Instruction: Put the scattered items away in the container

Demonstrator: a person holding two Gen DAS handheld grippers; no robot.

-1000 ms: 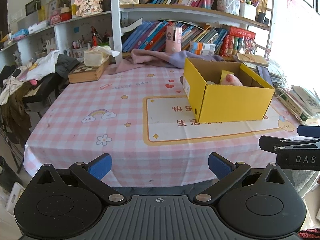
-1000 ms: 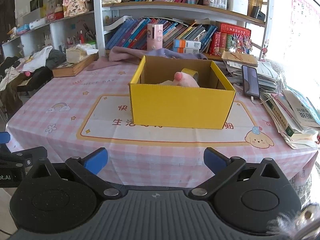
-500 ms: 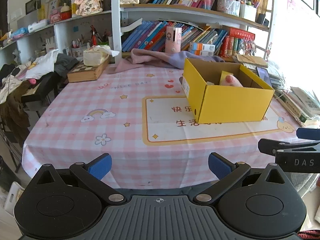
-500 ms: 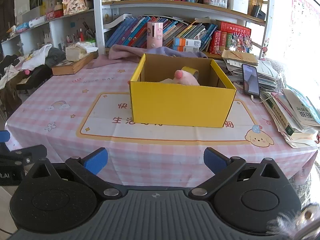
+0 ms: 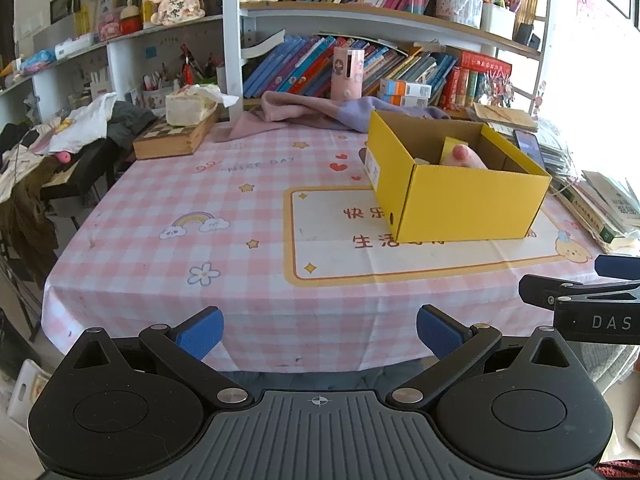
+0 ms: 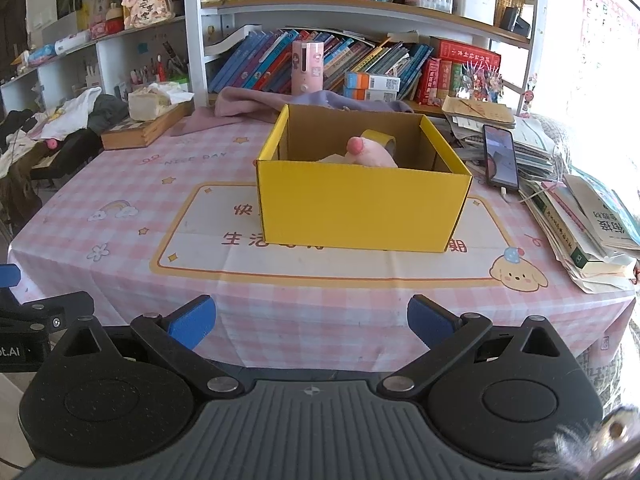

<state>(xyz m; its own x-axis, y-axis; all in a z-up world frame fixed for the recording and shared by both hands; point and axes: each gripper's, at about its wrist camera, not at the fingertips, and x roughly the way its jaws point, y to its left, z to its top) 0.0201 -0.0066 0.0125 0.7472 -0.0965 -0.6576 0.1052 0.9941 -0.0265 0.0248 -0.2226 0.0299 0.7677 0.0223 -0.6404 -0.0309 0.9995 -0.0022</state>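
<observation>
A yellow cardboard box (image 6: 362,208) stands open on the pink checked tablecloth (image 6: 120,184); it also shows in the left wrist view (image 5: 464,204). Inside it lie a pink soft toy (image 6: 370,154), a roll of yellow tape (image 6: 380,138) and something pale. My left gripper (image 5: 320,330) is open and empty, held off the table's front edge, left of the box. My right gripper (image 6: 311,318) is open and empty, in front of the box at the table's front edge. Each gripper shows at the side of the other's view.
A wooden box with a tissue pack (image 5: 180,132) and a pink and purple cloth (image 5: 320,110) lie at the back. A phone (image 6: 500,156) and stacked books (image 6: 588,224) are at the right. Bookshelves (image 6: 360,4) rise behind. A chair with clothes (image 5: 60,148) is at the left.
Both grippers have drawn back slightly from the table. Both stay open and empty. The box and its contents have not moved.
</observation>
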